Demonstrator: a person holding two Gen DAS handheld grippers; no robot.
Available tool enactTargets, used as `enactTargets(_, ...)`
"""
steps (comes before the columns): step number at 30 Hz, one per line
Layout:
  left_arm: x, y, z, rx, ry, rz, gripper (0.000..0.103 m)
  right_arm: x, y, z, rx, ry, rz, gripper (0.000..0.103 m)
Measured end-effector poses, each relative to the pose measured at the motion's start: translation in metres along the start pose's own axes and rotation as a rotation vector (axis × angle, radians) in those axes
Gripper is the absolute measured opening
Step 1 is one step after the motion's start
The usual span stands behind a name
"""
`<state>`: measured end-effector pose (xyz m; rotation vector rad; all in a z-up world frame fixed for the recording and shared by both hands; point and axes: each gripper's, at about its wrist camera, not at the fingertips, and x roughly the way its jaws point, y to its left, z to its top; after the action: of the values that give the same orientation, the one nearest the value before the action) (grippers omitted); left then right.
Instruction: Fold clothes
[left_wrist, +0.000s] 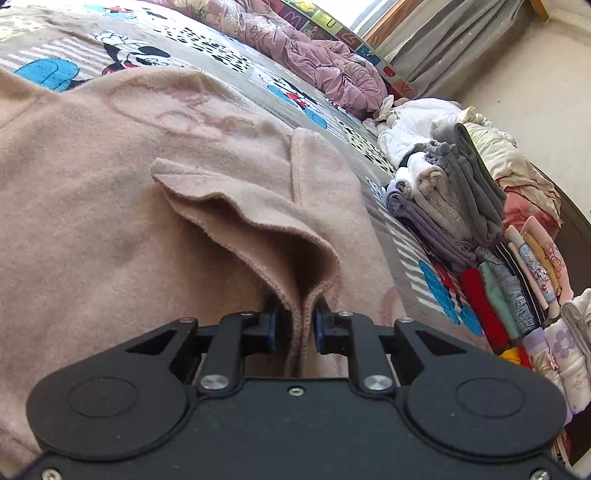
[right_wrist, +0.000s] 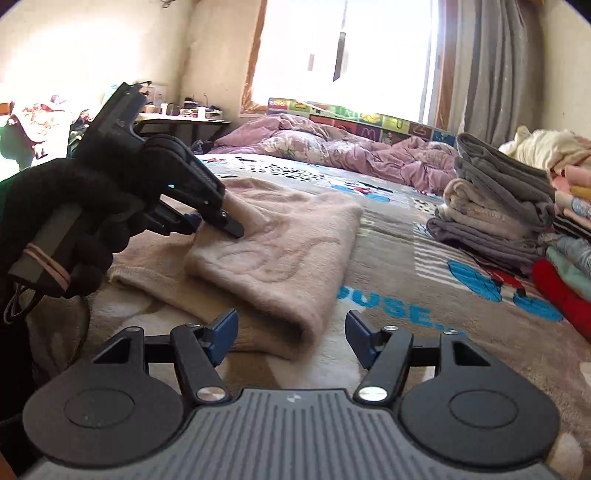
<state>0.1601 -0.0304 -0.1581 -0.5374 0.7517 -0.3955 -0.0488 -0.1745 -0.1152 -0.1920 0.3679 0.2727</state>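
A pale pink fleece garment (left_wrist: 110, 192) lies partly folded on the bed. My left gripper (left_wrist: 295, 325) is shut on a hemmed edge of the garment, which bunches up between the blue pads. In the right wrist view the garment (right_wrist: 280, 251) lies just ahead, with its rolled fold nearest. The left gripper (right_wrist: 221, 221) pinches its far left part, held by a black-gloved hand. My right gripper (right_wrist: 291, 338) is open and empty, low over the bed just in front of the fold.
The bed has a cartoon-mouse blanket (right_wrist: 424, 295). Stacks of folded clothes (right_wrist: 495, 214) line its right side, also seen in the left wrist view (left_wrist: 461, 206). A rumpled purple duvet (right_wrist: 332, 147) lies at the far end below the window. A cluttered desk (right_wrist: 181, 114) stands far left.
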Motion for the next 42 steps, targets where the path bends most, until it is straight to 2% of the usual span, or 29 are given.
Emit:
enactTargets(3, -0.004, -0.004, 0.001, 0.033, -0.023, 0.007, 0.016, 0.003, 0.011, 0.008, -0.047, -0.084, 0.039, 0.063)
enactTargets(5, -0.001, -0.004, 0.002, 0.033, 0.016, 0.039, 0.016, 0.013, 0.014, 0.012, -0.058, -0.124, 0.067, 0.064)
enactTargets(7, -0.006, -0.006, 0.005, 0.049, 0.051, 0.056, 0.018, 0.031, 0.013, 0.016, -0.047, -0.113, 0.072, 0.064)
enactTargets(9, -0.022, -0.016, 0.008, 0.144, 0.065, 0.067, 0.018, 0.048, 0.004, 0.017, 0.016, -0.056, 0.105, 0.066)
enactTargets(11, -0.040, -0.026, 0.016, 0.211, 0.042, 0.055, 0.018, 0.064, -0.006, 0.017, 0.084, 0.021, 0.160, 0.068)
enactTargets(13, -0.051, -0.033, 0.029, 0.253, 0.012, 0.055, 0.019, 0.073, -0.006, 0.016, 0.083, 0.084, 0.173, 0.070)
enactTargets(15, -0.050, -0.042, 0.046, 0.298, 0.004, 0.056, 0.032, 0.072, -0.005, 0.023, 0.086, 0.110, 0.175, 0.070)
enactTargets(16, -0.044, -0.047, 0.057, 0.321, 0.008, 0.055, 0.036, 0.071, -0.007, 0.025, 0.101, 0.103, 0.186, 0.070)
enactTargets(17, -0.035, -0.051, 0.069, 0.343, 0.013, 0.053, 0.043, 0.068, -0.009, 0.025, 0.116, 0.080, 0.196, 0.069)
enactTargets(18, -0.025, -0.056, 0.080, 0.365, 0.019, 0.052, 0.045, 0.066, -0.012, 0.025, 0.132, 0.057, 0.205, 0.069)
enactTargets(20, 0.004, -0.065, 0.106, 0.401, 0.047, 0.057, 0.045, 0.067, -0.019, 0.025, 0.173, 0.007, 0.215, 0.069)
enactTargets(23, 0.059, -0.077, 0.144, 0.439, 0.101, 0.074, 0.045, 0.074, -0.027, 0.024, 0.225, -0.017, 0.236, 0.070)
enactTargets(27, 0.138, -0.075, 0.186, 0.433, 0.177, 0.105, 0.045, 0.082, -0.034, 0.023, 0.277, 0.001, 0.267, 0.071)
enactTargets(32, 0.205, -0.051, 0.219, 0.320, 0.232, 0.102, 0.045, 0.090, -0.041, 0.018, 0.333, 0.047, 0.293, 0.074)
enactTargets(36, 0.243, -0.030, 0.236, 0.222, 0.272, 0.078, 0.045, 0.092, -0.037, 0.016, 0.315, 0.057, 0.297, 0.077)
enactTargets(38, 0.246, -0.026, 0.237, 0.198, 0.274, 0.015, 0.043, 0.091, -0.037, 0.015, 0.316, 0.057, 0.300, 0.077)
enactTargets(40, 0.246, -0.027, 0.236, 0.196, 0.270, -0.061, 0.014, 0.091, -0.037, 0.015, 0.320, 0.056, 0.302, 0.077)
enactTargets(41, 0.241, -0.033, 0.234, 0.228, 0.256, -0.099, 0.007, 0.091, -0.037, 0.014, 0.322, 0.054, 0.303, 0.077)
enactTargets(42, 0.232, -0.041, 0.232, 0.267, 0.227, -0.130, 0.007, 0.091, -0.037, 0.014, 0.324, 0.053, 0.305, 0.077)
